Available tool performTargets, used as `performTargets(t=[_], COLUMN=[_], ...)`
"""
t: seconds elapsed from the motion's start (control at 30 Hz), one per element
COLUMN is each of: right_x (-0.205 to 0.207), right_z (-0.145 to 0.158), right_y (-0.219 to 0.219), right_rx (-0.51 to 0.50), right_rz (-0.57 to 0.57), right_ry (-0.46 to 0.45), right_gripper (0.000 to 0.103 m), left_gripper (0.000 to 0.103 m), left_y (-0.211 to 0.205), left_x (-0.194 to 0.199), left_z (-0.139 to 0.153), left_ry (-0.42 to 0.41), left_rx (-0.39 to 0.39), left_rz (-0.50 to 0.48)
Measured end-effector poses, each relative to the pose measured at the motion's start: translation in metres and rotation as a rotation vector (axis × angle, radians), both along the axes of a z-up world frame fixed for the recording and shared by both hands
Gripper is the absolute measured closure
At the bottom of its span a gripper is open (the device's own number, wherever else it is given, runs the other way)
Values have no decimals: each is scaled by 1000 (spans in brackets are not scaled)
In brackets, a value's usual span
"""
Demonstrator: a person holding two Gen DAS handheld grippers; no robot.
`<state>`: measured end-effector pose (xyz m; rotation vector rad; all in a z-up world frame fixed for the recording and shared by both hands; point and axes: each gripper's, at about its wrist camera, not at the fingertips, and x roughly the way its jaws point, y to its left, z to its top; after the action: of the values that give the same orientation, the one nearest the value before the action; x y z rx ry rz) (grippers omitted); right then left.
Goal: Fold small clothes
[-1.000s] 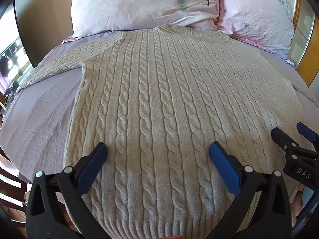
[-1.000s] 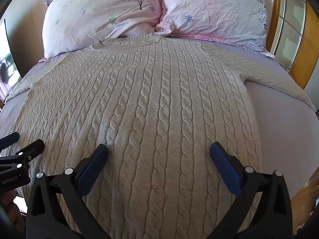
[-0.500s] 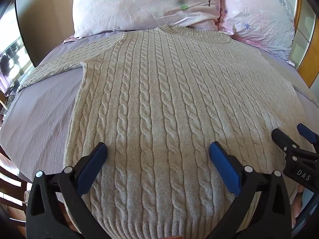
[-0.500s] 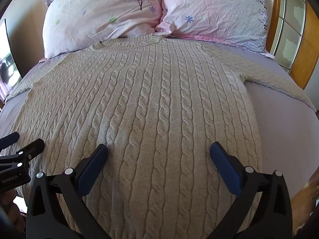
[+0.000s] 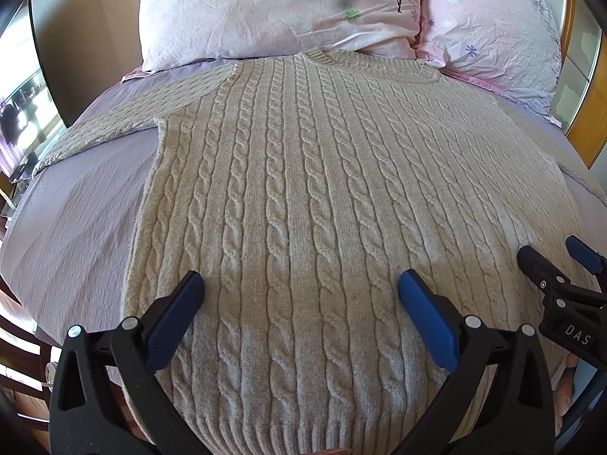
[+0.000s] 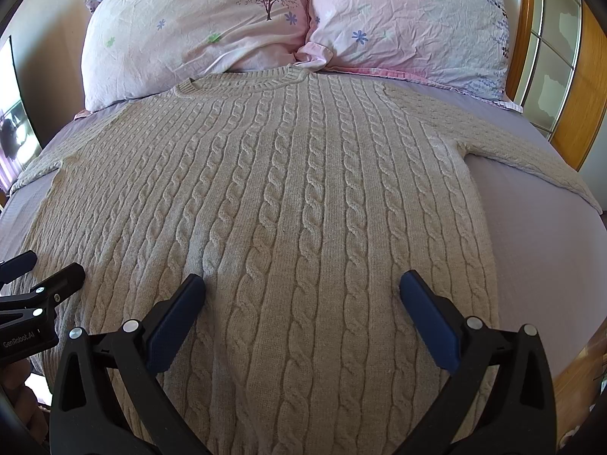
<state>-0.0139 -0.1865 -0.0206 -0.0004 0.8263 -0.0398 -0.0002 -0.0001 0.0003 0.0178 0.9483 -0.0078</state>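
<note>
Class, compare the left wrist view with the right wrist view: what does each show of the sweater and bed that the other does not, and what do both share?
Only the left wrist view shows the sweater's ribbed bottom hem and the whole run of the left sleeve. Only the right wrist view shows the right sleeve spread over the purple sheet. Both show the cable-knit sweater lying flat, the two pillows, and each open gripper: left gripper, right gripper.

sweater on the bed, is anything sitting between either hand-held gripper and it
Nothing visible. The sweater lies flat and bare on the bed, sleeves spread. The left hand-held gripper and right hand-held gripper are both open right over its lower part. The pillows sit beyond the collar.
</note>
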Motion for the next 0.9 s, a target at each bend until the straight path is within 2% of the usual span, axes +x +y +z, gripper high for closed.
performTargets(t=[0.9], right_x=[3], right_z=[-2], right_y=[0], right_rx=[0], right_rz=[-1], right_ry=[18], right_gripper=[1], left_gripper=[2], left_y=[0], left_x=[0], left_z=[0], left_ry=[4], left_rx=[2], left_rz=[0])
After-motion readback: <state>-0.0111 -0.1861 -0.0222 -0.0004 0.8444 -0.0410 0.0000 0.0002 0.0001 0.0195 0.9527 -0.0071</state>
